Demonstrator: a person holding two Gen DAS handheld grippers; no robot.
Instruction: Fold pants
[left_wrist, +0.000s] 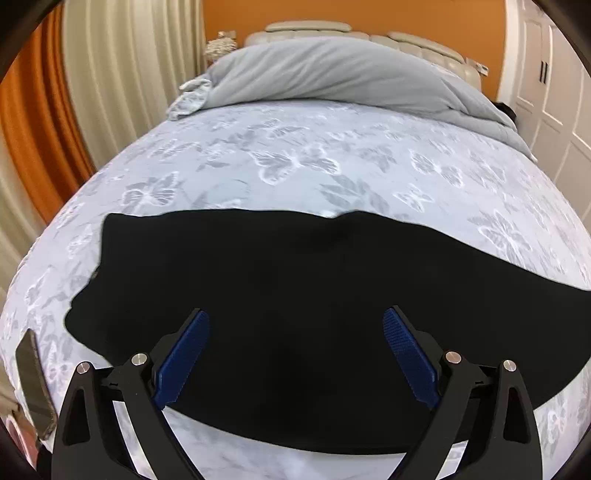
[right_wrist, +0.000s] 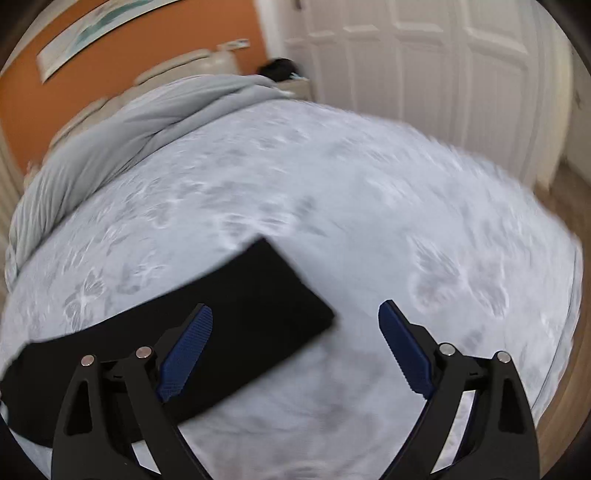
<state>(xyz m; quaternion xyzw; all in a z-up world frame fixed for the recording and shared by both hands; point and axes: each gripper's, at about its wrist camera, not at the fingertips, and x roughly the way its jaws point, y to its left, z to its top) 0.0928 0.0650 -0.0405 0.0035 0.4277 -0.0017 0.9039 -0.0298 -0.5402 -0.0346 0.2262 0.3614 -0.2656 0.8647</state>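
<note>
Black pants (left_wrist: 295, 295) lie flat across the near part of a bed with a pale butterfly-print sheet (left_wrist: 295, 158). The waist end is at the left in the left wrist view, the legs run off to the right. My left gripper (left_wrist: 295, 321) is open and empty, hovering over the middle of the pants. In the right wrist view the leg end of the pants (right_wrist: 236, 314) lies at the lower left, ending in a straight hem. My right gripper (right_wrist: 295, 317) is open and empty above the hem, its left finger over the cloth, its right finger over bare sheet (right_wrist: 369, 206).
A grey duvet (left_wrist: 332, 74) is bunched at the head of the bed against a cream headboard (left_wrist: 306, 27). A dark phone-like object (left_wrist: 33, 376) lies at the bed's left edge. Curtains (left_wrist: 110, 74) hang left; white closet doors (right_wrist: 424, 74) and wood floor (right_wrist: 561, 369) are right.
</note>
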